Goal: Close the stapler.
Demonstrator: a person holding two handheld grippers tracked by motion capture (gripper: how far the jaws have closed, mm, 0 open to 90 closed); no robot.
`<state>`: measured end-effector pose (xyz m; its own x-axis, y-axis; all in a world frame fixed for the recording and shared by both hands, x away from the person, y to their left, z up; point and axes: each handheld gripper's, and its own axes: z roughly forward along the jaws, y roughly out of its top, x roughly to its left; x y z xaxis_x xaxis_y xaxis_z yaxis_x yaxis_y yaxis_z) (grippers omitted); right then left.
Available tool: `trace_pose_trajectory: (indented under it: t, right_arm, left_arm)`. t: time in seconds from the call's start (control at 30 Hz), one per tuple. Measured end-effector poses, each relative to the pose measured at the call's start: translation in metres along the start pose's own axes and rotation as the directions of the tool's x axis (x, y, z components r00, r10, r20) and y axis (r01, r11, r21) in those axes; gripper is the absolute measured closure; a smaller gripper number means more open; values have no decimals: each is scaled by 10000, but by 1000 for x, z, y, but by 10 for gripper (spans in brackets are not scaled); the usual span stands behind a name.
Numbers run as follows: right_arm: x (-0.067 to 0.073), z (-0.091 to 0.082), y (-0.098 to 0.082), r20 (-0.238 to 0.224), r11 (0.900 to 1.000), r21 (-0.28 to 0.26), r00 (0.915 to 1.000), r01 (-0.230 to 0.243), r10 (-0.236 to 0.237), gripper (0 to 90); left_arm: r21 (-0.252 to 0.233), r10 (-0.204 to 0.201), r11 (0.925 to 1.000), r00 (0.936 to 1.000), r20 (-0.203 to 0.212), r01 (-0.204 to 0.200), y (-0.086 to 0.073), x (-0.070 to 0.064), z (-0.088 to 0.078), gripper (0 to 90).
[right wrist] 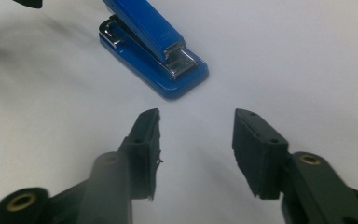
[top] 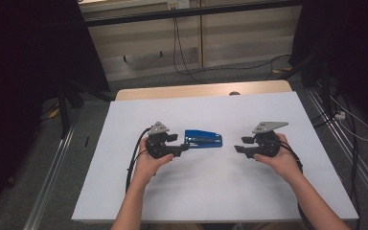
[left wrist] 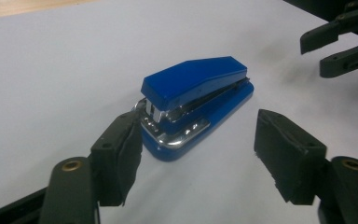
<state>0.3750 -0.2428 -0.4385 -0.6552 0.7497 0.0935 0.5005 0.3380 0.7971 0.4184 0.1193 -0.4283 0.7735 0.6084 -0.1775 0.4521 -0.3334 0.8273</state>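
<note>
A blue stapler [top: 203,140] lies flat on the white table [top: 230,191], between my two grippers. My left gripper [top: 182,143] is open right at the stapler's left end. In the left gripper view the stapler [left wrist: 193,105] has its hinge end beside my left jaw, and my left gripper [left wrist: 198,154] holds nothing. My right gripper [top: 240,145] stands open a short way to the right of the stapler. In the right gripper view the stapler's [right wrist: 154,44] front end points toward my right gripper [right wrist: 196,154], with bare table between them.
The white table's far edge meets a wooden strip [top: 201,90]. Beyond it are grey carpet and trailing cables [top: 182,57]. Metal rails [top: 48,187] run along both sides of the table. The other gripper's jaws show at the upper right of the left gripper view.
</note>
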Motion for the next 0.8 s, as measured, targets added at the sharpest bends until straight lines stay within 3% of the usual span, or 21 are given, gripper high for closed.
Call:
trace_pose_trajectory:
  t: [0.3,0.43,0.5,0.8]
  right_arm:
    - [8,-14,-6,89,9992,-380,9998,-148,151,350]
    - [12,-20,-11,55,9989,-399,9997,-237,240,319]
    - [14,-23,-14,48,9989,-421,9997,-228,230,308]
    - [21,-35,-26,194,9992,-388,9997,-125,133,253]
  left_arm:
    - [10,12,10000,9987,-516,-11,-9,2,-23,199]
    - [-183,-172,9997,9986,-493,164,-13,3,-31,184]
    - [-106,66,9999,9987,-512,-72,-16,2,-35,167]
    - [-244,189,9995,9986,-501,-201,-26,5,-52,98]
